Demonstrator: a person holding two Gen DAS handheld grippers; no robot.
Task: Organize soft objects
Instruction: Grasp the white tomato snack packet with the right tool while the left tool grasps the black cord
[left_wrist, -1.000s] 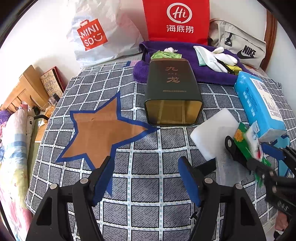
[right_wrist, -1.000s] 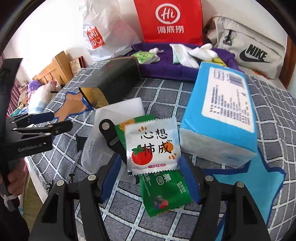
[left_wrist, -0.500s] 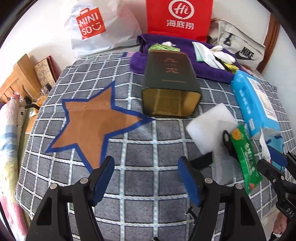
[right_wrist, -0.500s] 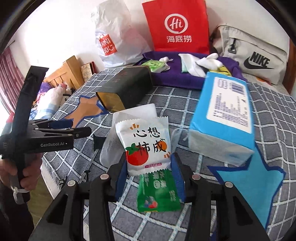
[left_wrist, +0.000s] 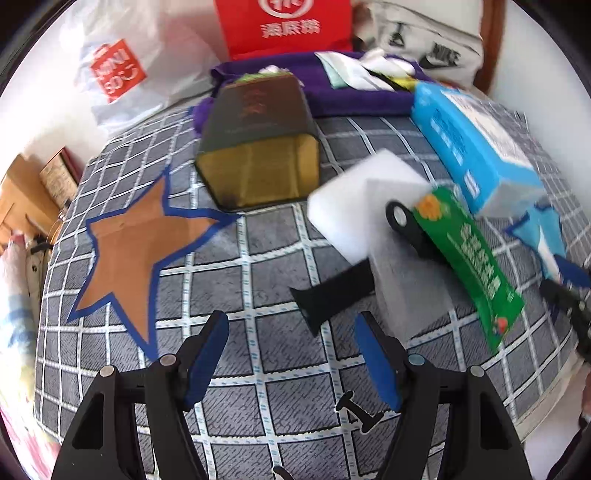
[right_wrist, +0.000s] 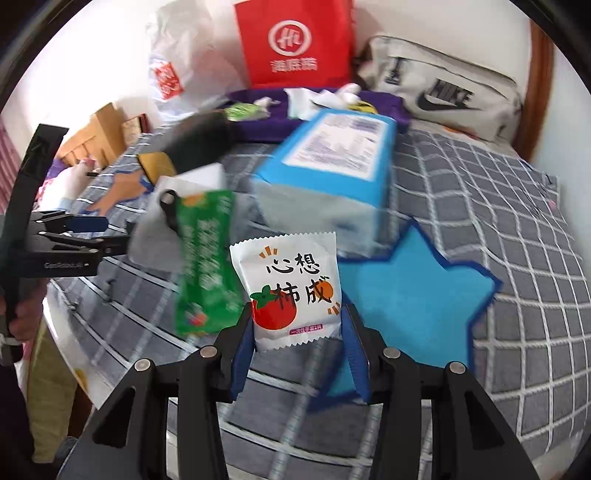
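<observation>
My right gripper (right_wrist: 299, 345) is shut on a white packet with a tomato picture (right_wrist: 291, 288) and holds it above the bed, over the edge of the blue star patch (right_wrist: 406, 299). A green packet (right_wrist: 207, 266) lies to its left; it also shows in the left wrist view (left_wrist: 469, 262). A white foam pad (left_wrist: 362, 206) and a black strap (left_wrist: 332, 299) lie beside the green packet. My left gripper (left_wrist: 291, 354) is open and empty, low over the checked cover near the orange star patch (left_wrist: 136, 247).
A dark tin box (left_wrist: 258, 147) lies on its side at mid bed. A blue tissue pack (left_wrist: 476, 147) is at the right. A purple towel (left_wrist: 354, 92) with gloves, a red bag (left_wrist: 288, 26), a white shopping bag (left_wrist: 118, 74) and a grey Nike bag (right_wrist: 443, 99) are at the back.
My right gripper has closed on the white packet, lifted it off the green one and carried it right toward the blue star. My left gripper has moved right, toward the strap and foam pad.
</observation>
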